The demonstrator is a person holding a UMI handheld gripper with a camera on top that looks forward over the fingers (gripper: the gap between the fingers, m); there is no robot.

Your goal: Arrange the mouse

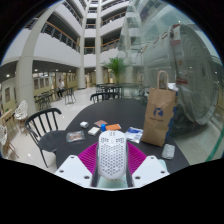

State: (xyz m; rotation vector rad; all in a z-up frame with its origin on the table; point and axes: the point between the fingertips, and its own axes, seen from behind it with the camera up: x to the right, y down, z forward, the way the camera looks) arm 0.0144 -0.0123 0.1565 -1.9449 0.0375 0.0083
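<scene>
A white mouse with a honeycomb-perforated shell sits between my gripper's two fingers. The magenta pads press on both of its sides. The mouse is held up above a dark round table, its long axis pointing away from me. The gripper's white finger bases show below the mouse.
A brown paper bag stands on the table at the right. Small boxes and cards lie beyond the mouse, a white object lies near the right edge. A black chair stands at the left; more chairs and a plant stand farther back.
</scene>
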